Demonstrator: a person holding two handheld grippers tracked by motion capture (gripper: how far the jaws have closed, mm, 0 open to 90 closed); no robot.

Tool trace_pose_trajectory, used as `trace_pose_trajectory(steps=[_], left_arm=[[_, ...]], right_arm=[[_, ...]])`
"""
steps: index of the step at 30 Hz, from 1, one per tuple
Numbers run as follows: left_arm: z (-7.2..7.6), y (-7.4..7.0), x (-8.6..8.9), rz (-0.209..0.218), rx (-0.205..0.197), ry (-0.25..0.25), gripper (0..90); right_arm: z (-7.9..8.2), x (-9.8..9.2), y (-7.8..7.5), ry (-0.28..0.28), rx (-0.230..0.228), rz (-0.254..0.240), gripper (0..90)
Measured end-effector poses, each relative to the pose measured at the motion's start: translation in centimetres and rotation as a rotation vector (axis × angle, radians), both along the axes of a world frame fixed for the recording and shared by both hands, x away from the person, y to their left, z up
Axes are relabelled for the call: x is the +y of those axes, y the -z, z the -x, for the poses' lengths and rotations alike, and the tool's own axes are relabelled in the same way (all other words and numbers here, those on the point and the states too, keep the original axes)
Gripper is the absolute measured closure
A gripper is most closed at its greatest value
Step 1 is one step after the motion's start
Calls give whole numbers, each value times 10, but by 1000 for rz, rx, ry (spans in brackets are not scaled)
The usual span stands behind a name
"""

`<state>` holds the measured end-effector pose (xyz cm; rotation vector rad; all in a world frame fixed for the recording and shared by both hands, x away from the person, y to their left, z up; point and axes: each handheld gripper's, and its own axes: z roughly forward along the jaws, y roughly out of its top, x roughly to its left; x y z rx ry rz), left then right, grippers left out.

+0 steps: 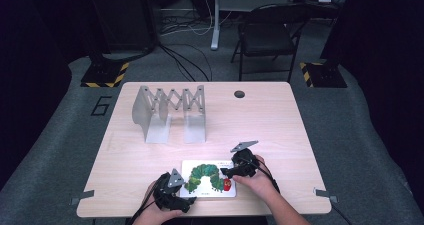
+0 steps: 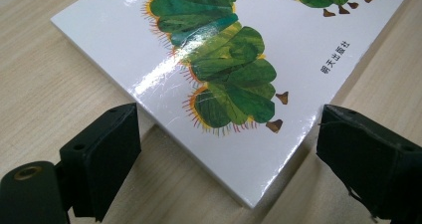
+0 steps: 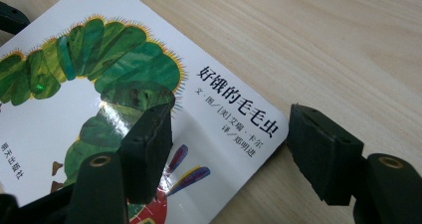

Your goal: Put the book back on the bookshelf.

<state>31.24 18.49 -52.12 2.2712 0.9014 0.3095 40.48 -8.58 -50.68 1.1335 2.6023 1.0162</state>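
A white picture book (image 1: 209, 178) with a green caterpillar on its cover lies flat near the table's front edge. My left gripper (image 1: 181, 197) is open at the book's near left corner (image 2: 239, 179), its jaws spread to either side of that corner. My right gripper (image 1: 227, 172) is open at the book's far right corner (image 3: 234, 134), one jaw over the cover and the other off the book's edge above the wood. The caterpillar's red head (image 3: 154, 211) shows beside the right gripper's near jaw.
A grey metal accordion-style rack (image 1: 169, 112) stands upright at the back left of the light wooden table (image 1: 270, 130). A round cable hole (image 1: 239, 94) sits near the far edge. A folding chair (image 1: 267, 35) stands on the floor beyond.
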Motion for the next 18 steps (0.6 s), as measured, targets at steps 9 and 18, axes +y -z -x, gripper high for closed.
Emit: trace_pose_trajectory(steps=[9, 18], left_arm=[[-1, 1, -7, -15, 2, -40, 50], [-11, -2, -11, -14, 29, -54, 51]], right_arm=[[-2, 4, 0, 26, 3, 6, 318], [-11, 5, -2, 33, 23, 26, 311]])
